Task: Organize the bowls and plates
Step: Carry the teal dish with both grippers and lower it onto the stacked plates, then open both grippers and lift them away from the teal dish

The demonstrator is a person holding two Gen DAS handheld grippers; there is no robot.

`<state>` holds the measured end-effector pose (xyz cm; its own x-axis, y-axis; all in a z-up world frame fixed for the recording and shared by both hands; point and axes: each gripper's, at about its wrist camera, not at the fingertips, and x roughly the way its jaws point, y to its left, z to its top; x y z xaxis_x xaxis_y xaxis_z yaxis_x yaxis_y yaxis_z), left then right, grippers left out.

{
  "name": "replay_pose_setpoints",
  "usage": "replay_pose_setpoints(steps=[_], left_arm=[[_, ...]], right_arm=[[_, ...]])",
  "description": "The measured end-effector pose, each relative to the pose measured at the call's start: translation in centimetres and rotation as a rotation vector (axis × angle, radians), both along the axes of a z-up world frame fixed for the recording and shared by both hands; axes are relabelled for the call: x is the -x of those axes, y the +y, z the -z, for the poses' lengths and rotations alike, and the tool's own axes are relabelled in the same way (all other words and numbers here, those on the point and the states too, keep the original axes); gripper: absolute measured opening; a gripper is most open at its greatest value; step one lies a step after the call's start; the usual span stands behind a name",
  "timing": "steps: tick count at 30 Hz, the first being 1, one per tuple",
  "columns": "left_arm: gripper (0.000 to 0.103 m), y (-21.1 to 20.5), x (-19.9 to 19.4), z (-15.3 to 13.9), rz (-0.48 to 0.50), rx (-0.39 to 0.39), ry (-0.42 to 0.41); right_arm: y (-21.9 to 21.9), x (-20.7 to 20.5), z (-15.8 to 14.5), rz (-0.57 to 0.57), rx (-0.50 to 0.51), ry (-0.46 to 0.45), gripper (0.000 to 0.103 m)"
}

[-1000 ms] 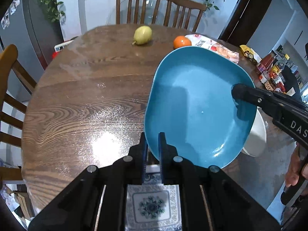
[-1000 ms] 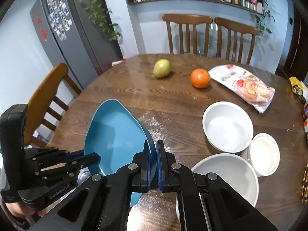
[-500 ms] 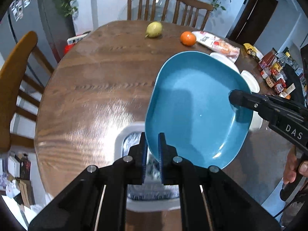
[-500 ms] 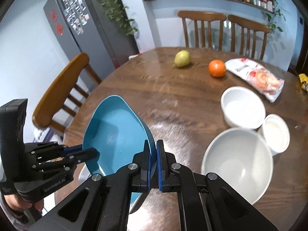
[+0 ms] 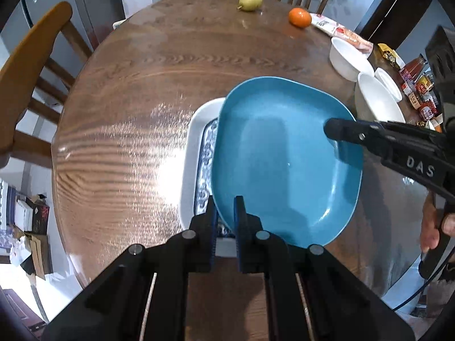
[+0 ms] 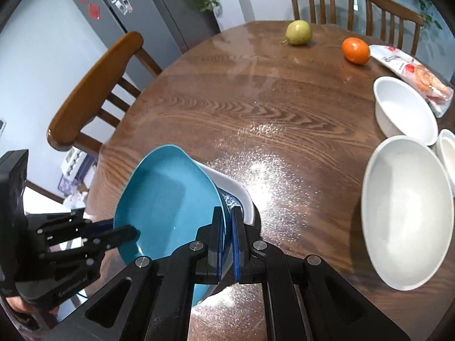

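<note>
The left hand-held gripper (image 5: 225,213) pinches the near rim of the blue plate (image 5: 284,156), and the right hand-held gripper (image 6: 226,227) pinches the opposite rim, likely so the wide dish stays level between them. The plate hangs above the counter (image 5: 128,99), partly over a white patterned plate (image 5: 199,156), probably the base for stacking. Three white bowls (image 6: 406,221) sit grouped at the counter's right, well apart.
</note>
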<state>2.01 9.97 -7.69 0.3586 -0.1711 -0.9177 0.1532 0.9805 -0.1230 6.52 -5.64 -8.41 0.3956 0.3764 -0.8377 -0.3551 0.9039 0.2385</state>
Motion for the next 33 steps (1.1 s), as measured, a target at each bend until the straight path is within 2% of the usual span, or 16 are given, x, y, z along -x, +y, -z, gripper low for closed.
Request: replay_pose_setpoints(steps=[12,13,16,18,19,21,23,25,30,33], left_arm=[[0.013,0.9,0.6,0.5,-0.037,0.015,0.026],[0.017,0.9,0.6,0.3,-0.042,0.005,0.019],[0.042,1.4,0.7,0.0,-0.059,0.000,0.000],[0.045,1.6,0.8,-0.5,-0.069,-0.003,-0.019],[0.045,1.7,0.8,-0.7,-0.075,-0.005,-0.025],[0.053,2.0,0.8,-1.0,-0.088,-0.003,-0.035],[0.069,2.0,0.6,-1.5,-0.104,-0.002,-0.048],[0.075,1.7,0.6,-2.0,-0.107,-0.006,-0.063],[0.085,0.0,0.0,-2.6,-0.084,-0.014,-0.080],[0.087,-1.3,-0.2,-2.7,-0.050,-0.013,-0.079]], right_arm=[[1.6,-0.9,1.1,-0.013,0.033,0.018,0.007],[1.6,-0.9,1.1,-0.009,0.036,0.017,0.007],[1.3,-1.0,0.9,0.004,0.042,0.009,0.016],[0.9,-0.8,0.6,0.017,0.037,-0.003,0.028],[0.6,-0.7,0.4,0.022,0.030,-0.011,0.030],[0.2,-0.4,0.0,0.026,0.020,-0.023,0.031],[-0.3,0.0,-0.8,0.029,0.013,-0.046,0.031],[-0.7,0.5,-1.4,0.037,0.015,-0.068,0.032],[-2.5,1.9,-3.3,0.083,0.026,-0.146,0.056],[-3.7,2.5,-4.0,0.116,0.035,-0.175,0.060]])
